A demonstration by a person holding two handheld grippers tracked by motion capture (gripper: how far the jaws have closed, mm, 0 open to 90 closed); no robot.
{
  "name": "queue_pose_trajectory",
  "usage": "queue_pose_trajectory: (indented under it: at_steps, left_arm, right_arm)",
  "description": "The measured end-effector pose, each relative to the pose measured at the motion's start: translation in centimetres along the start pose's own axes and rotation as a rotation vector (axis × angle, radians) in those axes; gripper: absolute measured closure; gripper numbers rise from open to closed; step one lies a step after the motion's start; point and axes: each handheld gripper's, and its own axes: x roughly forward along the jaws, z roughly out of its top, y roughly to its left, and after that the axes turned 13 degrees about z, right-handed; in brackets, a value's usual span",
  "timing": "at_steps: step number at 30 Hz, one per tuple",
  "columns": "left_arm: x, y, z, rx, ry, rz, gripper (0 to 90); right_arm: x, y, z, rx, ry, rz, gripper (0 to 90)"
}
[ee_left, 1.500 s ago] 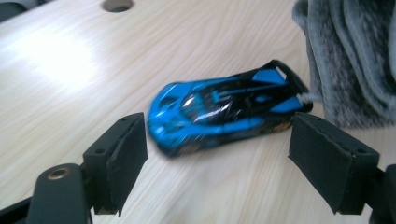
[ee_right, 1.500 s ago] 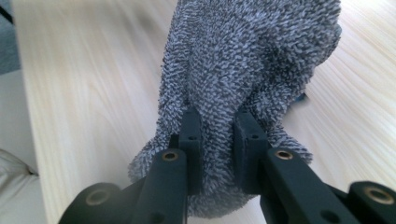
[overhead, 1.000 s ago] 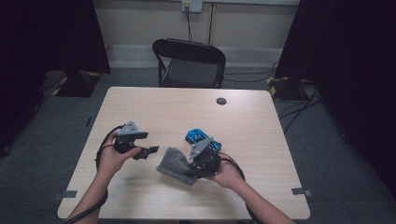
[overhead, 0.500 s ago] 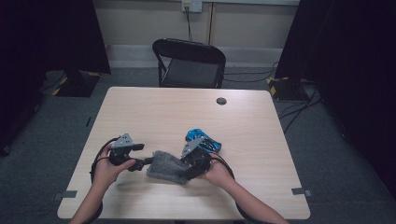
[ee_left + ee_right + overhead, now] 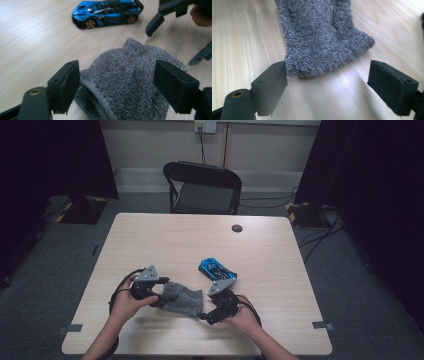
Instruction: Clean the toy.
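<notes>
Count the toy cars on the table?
1. The blue toy car sits on the table just beyond the grey cloth, near the right hand-held gripper. None seems hidden, though the cloth could cover something small.

No readable text, label, brand, number or sign anywhere; blue toy car (image 5: 107,13) has dark markings but no legible lettering; grey towel (image 5: 130,82) plain, no tag seen; surface (image 5: 165,240) bare wood grain, unmarked.
</notes>
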Motion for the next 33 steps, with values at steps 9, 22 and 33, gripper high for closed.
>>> queue_pose_trajectory:
  at_steps: [9, 22, 33]
  left_arm:
    - [0.4, -0.7, 0.1, 0.072, 0.031, -0.008, 21.0]
    - [-1.0, -0.7, 0.8, 0.071, -0.020, 0.004, 26.1]
    - [1.1, -1.5, -0.1, 0.151, 0.097, 0.005, 34.0]
  right_arm:
    - [1.7, 1.1, -0.4, -0.030, 0.028, 0.001, 14.7]
    - [2.2, 0.2, 0.2, -0.051, 0.012, -0.161, 19.2]
    - [2.3, -0.5, 0.6, -0.044, -0.017, -0.178, 30.5]
